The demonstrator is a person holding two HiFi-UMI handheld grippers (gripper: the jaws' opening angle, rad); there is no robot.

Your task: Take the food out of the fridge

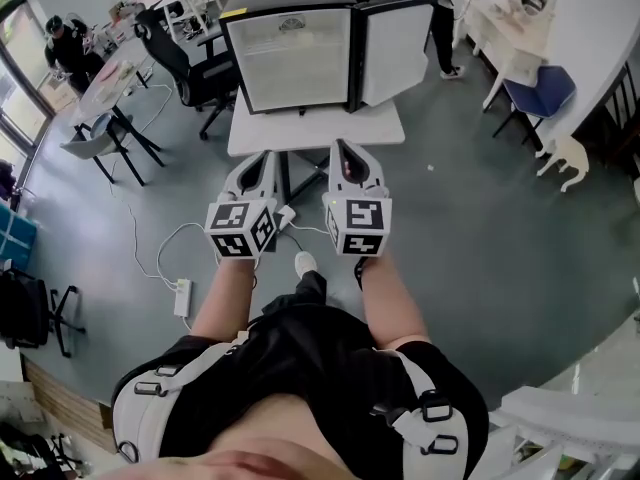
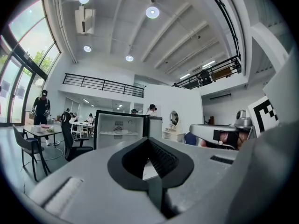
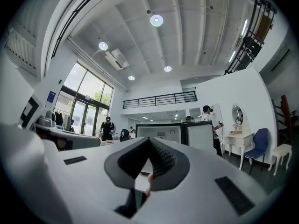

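Note:
A small black fridge (image 1: 290, 58) stands on a white table (image 1: 380, 128) ahead of me, its door (image 1: 395, 53) swung open to the right. The inside is white, with one shelf (image 2: 117, 133) bearing a small pale item too far off to identify. My left gripper (image 1: 262, 160) and right gripper (image 1: 345, 151) are side by side at waist height, pointing level at the fridge and short of the table. Both are shut with nothing between the jaws, as the left gripper view (image 2: 149, 146) and the right gripper view (image 3: 149, 141) show.
A black office chair (image 1: 185, 63) stands left of the table. A power strip (image 1: 182, 296) and its cable lie on the grey floor near my feet. A person (image 1: 445, 23) stands behind the fridge door. At the right are a blue chair (image 1: 540, 88) and a white stool (image 1: 565, 163).

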